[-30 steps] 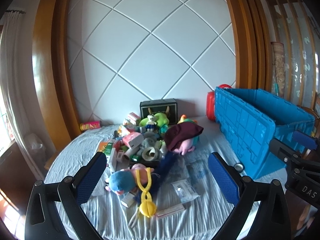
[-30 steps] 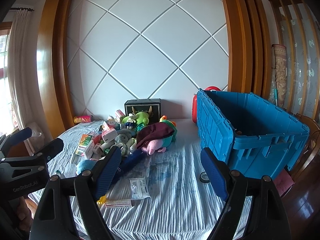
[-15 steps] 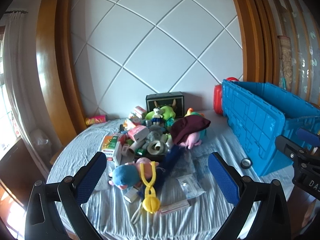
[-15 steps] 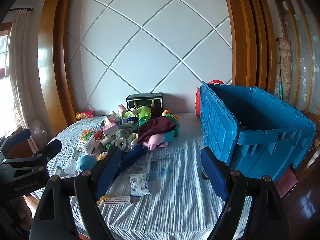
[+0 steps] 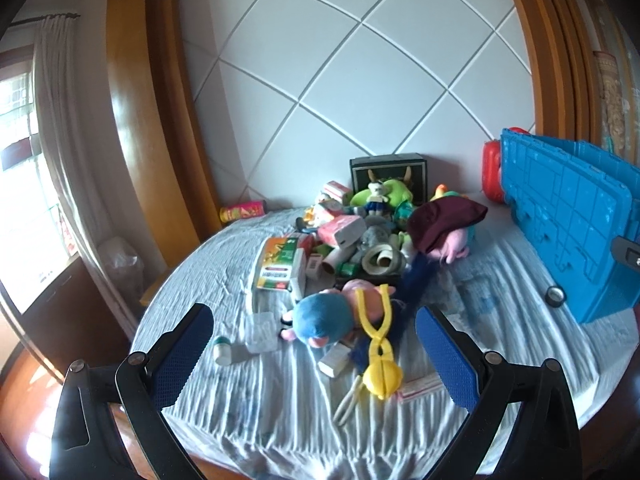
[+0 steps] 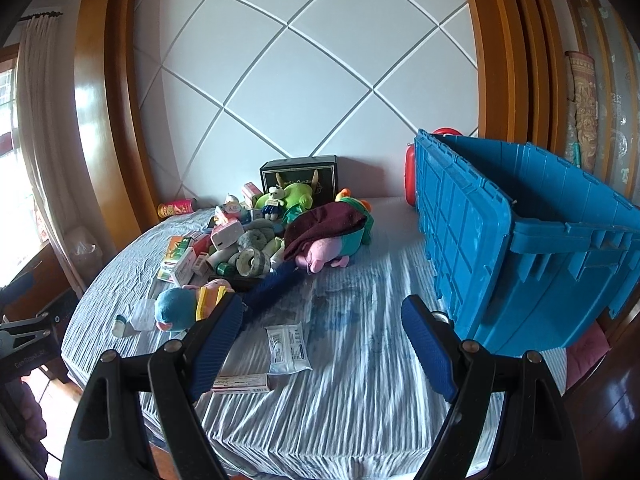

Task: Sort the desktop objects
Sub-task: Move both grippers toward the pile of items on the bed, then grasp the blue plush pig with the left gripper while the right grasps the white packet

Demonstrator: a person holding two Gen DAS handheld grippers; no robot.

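A heap of toys, boxes and tape rolls [image 5: 360, 240] lies on the cloth-covered table [image 5: 500, 340]. Nearest the front are a blue-headed pink plush [image 5: 324, 320] and a yellow slingshot toy [image 5: 378, 344]. My left gripper [image 5: 316, 356] hangs open above the table's front edge, short of the plush, holding nothing. My right gripper [image 6: 320, 340] is open too, empty, above a white sachet [image 6: 288, 344] and a flat pink box [image 6: 240, 383]. A large blue crate [image 6: 520, 248] stands at the right, open on top. A maroon cloth over a pink plush [image 6: 324, 236] lies mid-table.
A black box [image 6: 298, 176] stands against the wall behind the heap, a red case [image 6: 410, 176] behind the crate. A pink can [image 6: 176, 208] lies far left. A black tape roll [image 5: 555, 295] sits by the crate's foot. A curtain and window [image 5: 36, 160] are at left.
Both grippers have drawn back and risen a little, so more of the table's front shows. The left view has swung leftward. Nothing was grasped or moved on the table.
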